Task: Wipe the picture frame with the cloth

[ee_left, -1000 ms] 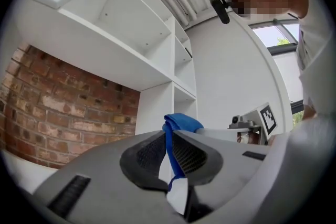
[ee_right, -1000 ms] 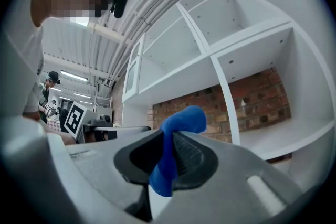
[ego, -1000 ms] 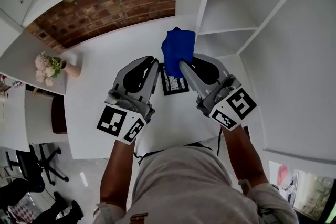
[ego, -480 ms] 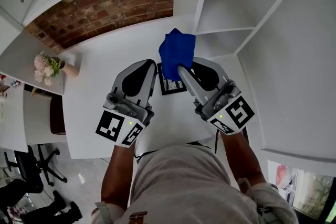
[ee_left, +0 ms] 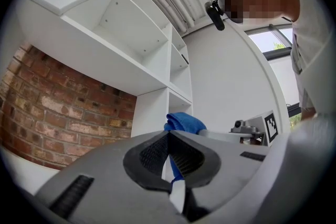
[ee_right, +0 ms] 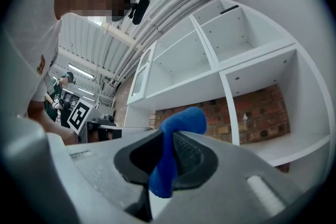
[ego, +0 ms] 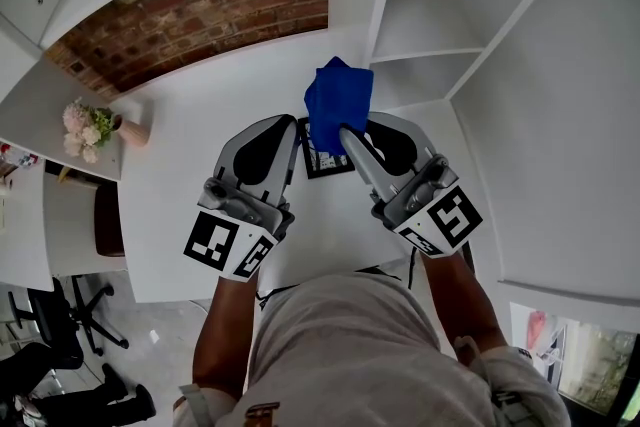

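Note:
A small black picture frame (ego: 324, 161) sits on the white desk (ego: 190, 165) between my two grippers. My right gripper (ego: 345, 130) is shut on a blue cloth (ego: 338, 99), which bunches up above the frame's far right corner. In the right gripper view the cloth (ee_right: 177, 128) is pinched between the jaws (ee_right: 169, 136). My left gripper (ego: 296, 123) is at the frame's far left corner. In its own view the jaws (ee_left: 168, 135) meet with nothing visible between them, and the cloth (ee_left: 184, 121) shows just beyond. Whether the left tip touches the frame is hidden.
White open shelving (ego: 440, 25) rises at the desk's right, close behind the cloth. A brick wall (ego: 200, 10) runs along the back. A small vase of flowers (ego: 92, 123) stands at the desk's far left. An office chair (ego: 60, 310) is on the floor at left.
The left gripper's jaws have come together beside the frame. Both grippers and the cloth have shifted only slightly, the cloth a little left.

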Demonstrator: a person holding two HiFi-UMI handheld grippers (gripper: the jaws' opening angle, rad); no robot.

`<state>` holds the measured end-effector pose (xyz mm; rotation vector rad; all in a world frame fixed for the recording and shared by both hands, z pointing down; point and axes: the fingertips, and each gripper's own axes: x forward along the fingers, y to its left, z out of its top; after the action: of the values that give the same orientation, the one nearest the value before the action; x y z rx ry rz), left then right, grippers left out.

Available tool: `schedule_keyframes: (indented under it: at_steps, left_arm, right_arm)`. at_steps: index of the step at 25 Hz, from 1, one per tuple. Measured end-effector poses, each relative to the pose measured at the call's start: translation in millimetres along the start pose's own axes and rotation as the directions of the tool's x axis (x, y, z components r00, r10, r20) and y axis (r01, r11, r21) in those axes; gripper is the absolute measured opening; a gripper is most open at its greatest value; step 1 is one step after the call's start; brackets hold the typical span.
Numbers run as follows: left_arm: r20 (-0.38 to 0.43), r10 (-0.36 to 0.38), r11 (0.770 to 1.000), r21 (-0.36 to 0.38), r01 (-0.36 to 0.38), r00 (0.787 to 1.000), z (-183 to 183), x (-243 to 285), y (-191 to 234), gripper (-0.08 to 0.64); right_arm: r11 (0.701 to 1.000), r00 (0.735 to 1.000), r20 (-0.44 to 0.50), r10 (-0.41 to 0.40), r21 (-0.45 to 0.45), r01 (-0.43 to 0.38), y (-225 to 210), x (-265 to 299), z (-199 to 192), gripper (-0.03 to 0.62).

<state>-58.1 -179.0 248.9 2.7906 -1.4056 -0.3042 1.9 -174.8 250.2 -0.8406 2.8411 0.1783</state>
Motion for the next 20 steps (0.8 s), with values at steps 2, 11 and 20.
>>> schedule_keyframes:
  at_steps: [2,11,20]
  left_arm:
    - [-0.003,-0.005,1.0,-0.002,0.005,1.0,-1.1,-0.1,-1.9,0.0]
    - [-0.011,-0.012,1.0,-0.011,0.012,1.0,-3.8,-2.0,-3.1,0.0]
    - [-0.01,-0.024,1.0,-0.016,0.023,1.0,-3.1,-3.4,-4.4,0.0]
  right_arm:
    - [1.0,1.0,-0.003,-0.001,-0.001,0.001,0.5,-0.4,-0.4,0.046]
    - [1.0,1.0,-0.018,-0.007,0.001,0.007,1.3,-1.8,-3.7,0.046]
    - [1.0,1.0,-0.022,-0.015,-0.006,0.015,2.5,-3.0,-2.6,0.046]
